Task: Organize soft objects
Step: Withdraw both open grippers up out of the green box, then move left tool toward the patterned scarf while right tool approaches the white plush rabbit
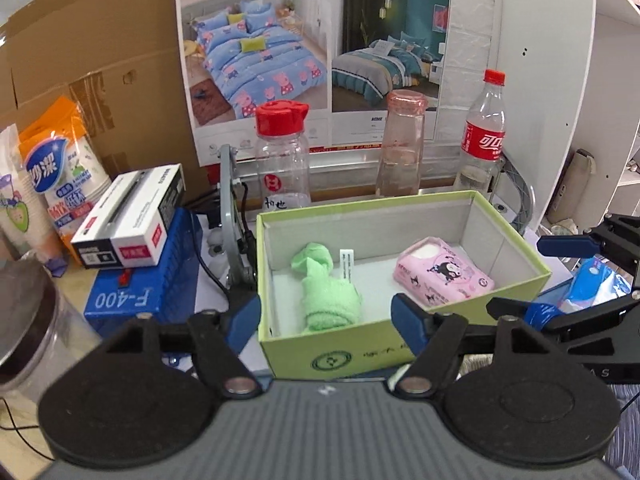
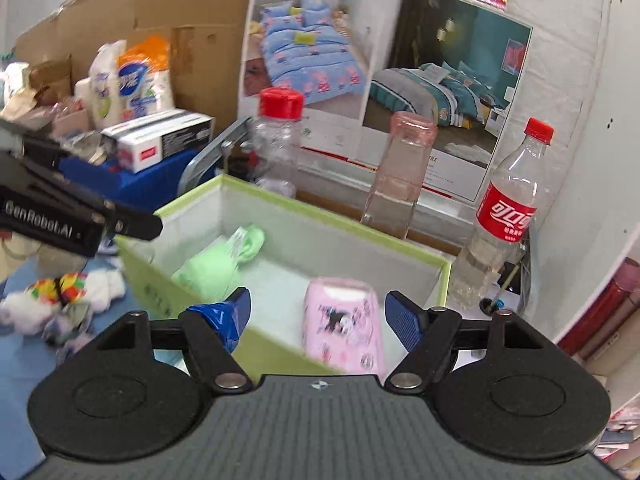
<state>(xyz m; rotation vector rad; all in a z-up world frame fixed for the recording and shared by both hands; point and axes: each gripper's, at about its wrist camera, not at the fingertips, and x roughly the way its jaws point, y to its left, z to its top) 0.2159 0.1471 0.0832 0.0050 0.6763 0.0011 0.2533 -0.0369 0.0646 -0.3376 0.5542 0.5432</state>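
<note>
While both grippers are hovering wide open and holding nothing, the box [image 1: 400, 344] is already keeping a green cloth [image 1: 326, 296] at its 9 o'clock and a pink pack [image 1: 442, 276] at 3. Right gripper [image 2: 318, 320] is hanging over that pack; left gripper [image 1: 326, 320] is straddling the near wall. Dropping carelessly could be clipping the rim and tipping the light box.

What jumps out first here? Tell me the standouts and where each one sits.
The light green box sits open at the centre, holding a rolled green towel on its left and a pink tissue pack on its right. Behind it stand a red-capped jar, a pink bottle and a Coca-Cola bottle, in front of a bedding poster. The left gripper and the right gripper are both open at the box.
</note>
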